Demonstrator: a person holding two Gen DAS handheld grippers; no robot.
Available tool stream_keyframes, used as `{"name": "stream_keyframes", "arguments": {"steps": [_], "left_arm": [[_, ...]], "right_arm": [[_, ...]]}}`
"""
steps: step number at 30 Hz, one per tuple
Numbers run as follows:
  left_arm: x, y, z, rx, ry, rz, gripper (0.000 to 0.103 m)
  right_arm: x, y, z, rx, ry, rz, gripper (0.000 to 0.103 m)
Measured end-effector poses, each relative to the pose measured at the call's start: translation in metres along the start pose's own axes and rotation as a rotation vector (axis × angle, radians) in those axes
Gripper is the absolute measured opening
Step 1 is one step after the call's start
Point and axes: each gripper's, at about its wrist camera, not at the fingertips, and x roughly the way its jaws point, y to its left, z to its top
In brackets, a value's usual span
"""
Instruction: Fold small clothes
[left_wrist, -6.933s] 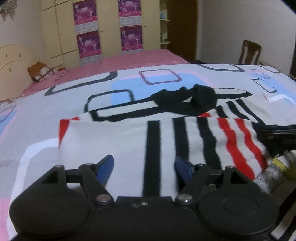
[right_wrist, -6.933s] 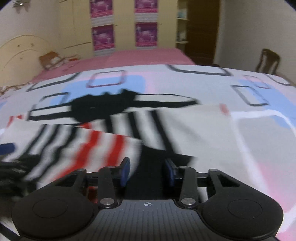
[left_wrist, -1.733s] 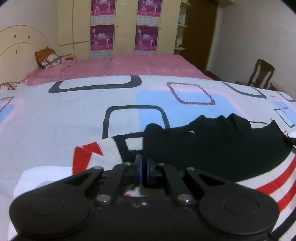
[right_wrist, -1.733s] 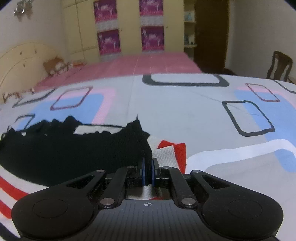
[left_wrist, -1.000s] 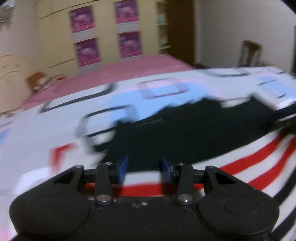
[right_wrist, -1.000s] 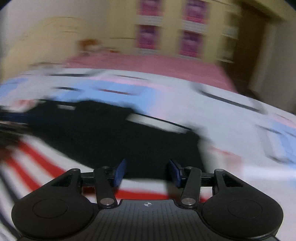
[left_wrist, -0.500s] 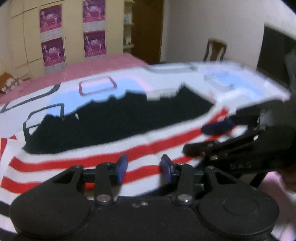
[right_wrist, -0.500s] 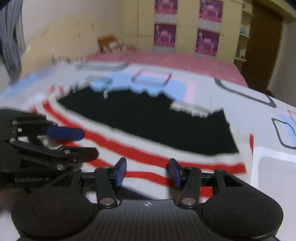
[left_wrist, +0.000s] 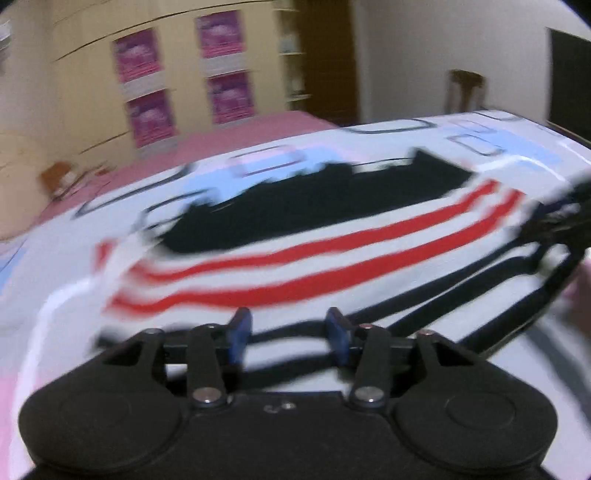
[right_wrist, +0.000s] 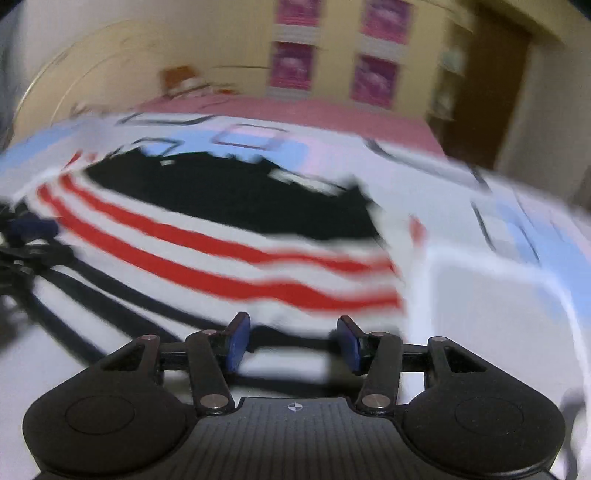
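Note:
A small white sweater (left_wrist: 332, 266) with red and black stripes and a black upper panel lies flat on the patterned bed cover (left_wrist: 66, 295); it shows in the right wrist view too (right_wrist: 207, 251). My left gripper (left_wrist: 290, 334) hovers over the sweater's near edge, its jaws opening, with nothing pinched between its blue pads. My right gripper (right_wrist: 293, 341) stands open over the near right edge of the sweater, holding nothing. Each gripper shows at the edge of the other's view: the right gripper (left_wrist: 557, 221), the left gripper (right_wrist: 26, 236). Both views are blurred by motion.
The bed cover (right_wrist: 498, 295) spreads white, blue and pink around the sweater. A pink bed (left_wrist: 229, 140) lies beyond, with a yellow wardrobe (left_wrist: 177, 74) bearing purple posters behind it. A wooden chair (left_wrist: 465, 88) stands at the far right by a dark door.
Both grippers have let go of the sweater's top corners and drawn back toward its near edge. The left jaws have widened. The sweater lies flat where they left it.

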Motion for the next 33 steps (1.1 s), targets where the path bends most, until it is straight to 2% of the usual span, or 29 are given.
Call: {"name": "stream_keyframes", "arguments": {"steps": [1, 4, 5, 7, 8, 10, 12, 13, 15, 18, 21, 23, 24, 25, 27, 30, 31, 33], "left_arm": [[-0.003, 0.008, -0.004, -0.020, 0.007, -0.001, 0.053], [-0.011, 0.004, 0.004, 0.007, 0.014, 0.013, 0.048], [-0.015, -0.001, 0.009, 0.010, -0.003, 0.004, 0.048], [-0.021, -0.017, 0.015, 0.001, -0.036, -0.051, 0.048], [-0.024, -0.028, 0.017, -0.002, -0.048, -0.086, 0.048], [-0.021, -0.049, 0.017, 0.017, -0.040, -0.136, 0.049], [-0.007, -0.067, 0.008, 0.041, 0.044, -0.126, 0.049], [-0.005, -0.071, 0.003, 0.031, 0.053, -0.116, 0.048], [-0.012, -0.067, 0.001, -0.003, 0.050, -0.133, 0.049], [-0.027, -0.050, -0.005, -0.022, -0.014, -0.089, 0.049], [-0.030, -0.019, -0.009, -0.081, -0.019, -0.022, 0.048], [-0.034, -0.002, -0.015, -0.077, -0.020, 0.041, 0.047], [-0.033, 0.002, -0.020, -0.052, -0.002, 0.084, 0.045], [-0.030, 0.009, -0.027, -0.019, 0.047, 0.156, 0.044], [-0.037, 0.025, -0.034, -0.067, 0.044, 0.146, 0.045], [-0.048, 0.026, -0.026, -0.070, 0.026, 0.166, 0.042], [-0.053, 0.023, -0.024, -0.072, 0.009, 0.176, 0.042], [-0.050, 0.023, -0.024, -0.074, 0.033, 0.198, 0.042]], "right_arm": [[-0.001, -0.007, -0.008, 0.024, 0.039, -0.021, 0.048], [-0.007, 0.009, -0.008, -0.034, 0.032, -0.069, 0.048], [-0.012, 0.014, -0.004, -0.017, 0.009, -0.066, 0.048], [-0.025, 0.029, 0.005, 0.002, -0.065, -0.006, 0.048], [-0.027, 0.038, 0.007, -0.009, -0.062, 0.019, 0.048], [-0.023, 0.056, 0.008, -0.035, -0.037, 0.069, 0.048], [-0.011, 0.070, -0.001, -0.063, 0.037, 0.068, 0.048], [-0.004, 0.072, -0.009, -0.069, 0.078, 0.050, 0.048], [-0.010, 0.069, -0.017, -0.052, 0.056, 0.055, 0.048], [-0.020, 0.064, -0.015, -0.052, 0.039, 0.055, 0.048], [-0.029, 0.050, -0.011, -0.021, -0.011, 0.003, 0.048], [-0.026, 0.037, -0.015, -0.023, 0.041, -0.069, 0.048], [-0.025, 0.029, -0.023, -0.031, 0.074, -0.105, 0.047], [-0.026, 0.019, -0.033, -0.024, 0.075, -0.104, 0.047], [-0.033, 0.009, -0.042, 0.003, 0.058, -0.081, 0.047], [-0.036, 0.020, -0.036, -0.023, 0.058, -0.104, 0.047], [-0.040, 0.020, -0.032, -0.009, 0.035, -0.098, 0.041], [-0.046, 0.021, -0.029, 0.012, -0.003, -0.103, 0.037]]}}
